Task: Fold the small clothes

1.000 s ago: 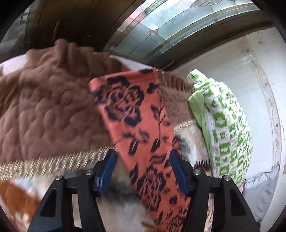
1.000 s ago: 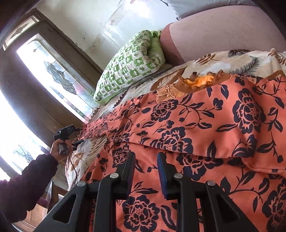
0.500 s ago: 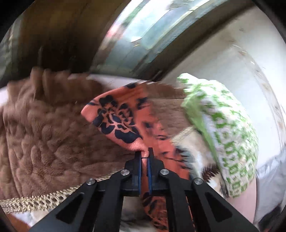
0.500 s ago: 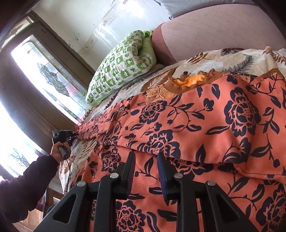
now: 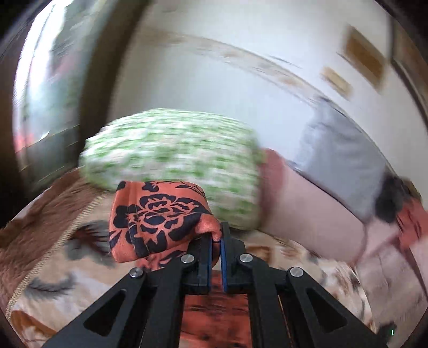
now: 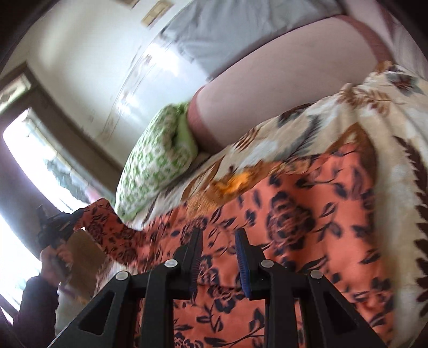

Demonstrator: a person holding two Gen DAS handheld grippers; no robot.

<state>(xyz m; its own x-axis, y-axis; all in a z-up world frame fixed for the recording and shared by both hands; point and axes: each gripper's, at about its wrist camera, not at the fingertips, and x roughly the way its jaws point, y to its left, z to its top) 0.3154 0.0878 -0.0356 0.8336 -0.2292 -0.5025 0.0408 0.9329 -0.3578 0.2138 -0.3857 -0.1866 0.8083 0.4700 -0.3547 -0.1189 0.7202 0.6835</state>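
Since the earlier frame, the left tongs have closed from wide apart onto an end of the orange floral garment and carried it upward; the brown quilted blanket that filled that view has dropped to its lower left edge, and the green patterned pillow now sits directly ahead of the tips. Left tongs: clenched, a fold of the garment pinched between the blue pads, the bunched cloth hanging to the left of the tips. The view is heavily motion-blurred.

Right tongs: jaws partly apart, low over the garment's main spread on the bed; no cloth is seen between the pads, and whether they touch the fabric cannot be told. The garment lies ahead of and beneath these tongs on the floral bedspread. One end stretches left and upward to the left tongs, held by the person's left hand in a dark sleeve.

Beyond the right tongs: green pillow ahead left, pink bolster ahead, grey pillow above it against the wall.

Containers: none visible in either view.
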